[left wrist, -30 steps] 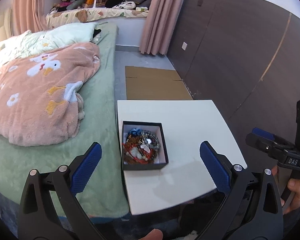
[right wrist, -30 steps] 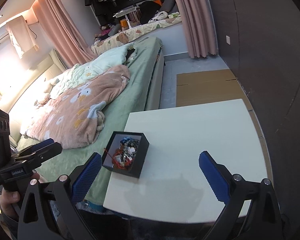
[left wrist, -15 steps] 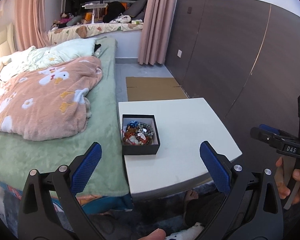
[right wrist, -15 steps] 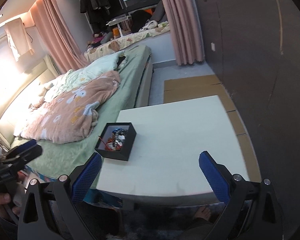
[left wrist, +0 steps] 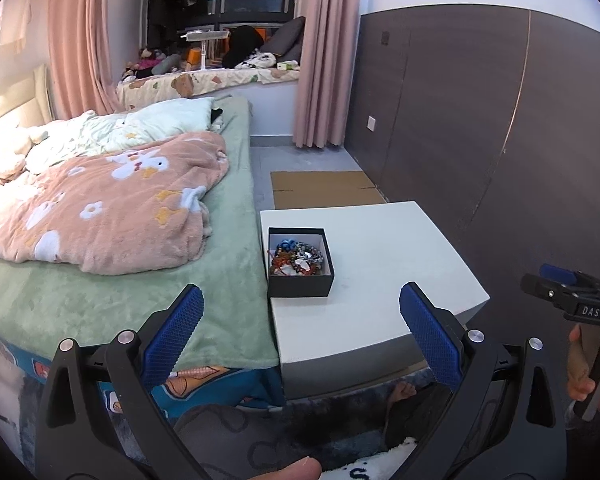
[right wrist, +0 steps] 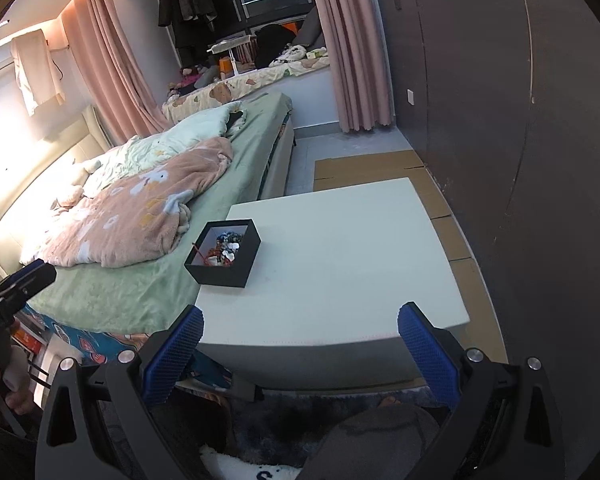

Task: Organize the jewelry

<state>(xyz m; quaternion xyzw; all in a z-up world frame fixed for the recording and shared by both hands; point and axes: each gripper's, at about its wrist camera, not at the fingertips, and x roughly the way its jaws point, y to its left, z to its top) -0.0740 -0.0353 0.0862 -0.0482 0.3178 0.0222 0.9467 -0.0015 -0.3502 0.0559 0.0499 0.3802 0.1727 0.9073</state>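
Jewelry (left wrist: 298, 258) sits heaped inside the black box (left wrist: 300, 284) at the table (left wrist: 380, 280) edge, both grippers (left wrist: 300, 320) (right wrist: 298, 338) hovering well back, jaws apart, empty.

- The left wrist camera sits low behind its own two blue-padded fingers (left wrist: 192, 324), well back from the white table (left wrist: 400, 264), looking down the room toward the curtains at 12 o'clock.
- From there the black box (left wrist: 300, 280) lies dead ahead at 12, the bed (left wrist: 112, 296) at 10, and the other gripper (left wrist: 560, 292) at 3.
- The right wrist camera stands further right, a little higher, also well back, and faces the same way.
- In its view the box (right wrist: 236, 268) falls at 11, the bed (right wrist: 132, 296) at 9.
- Both views share table (right wrist: 340, 264), box, bed and curtains.
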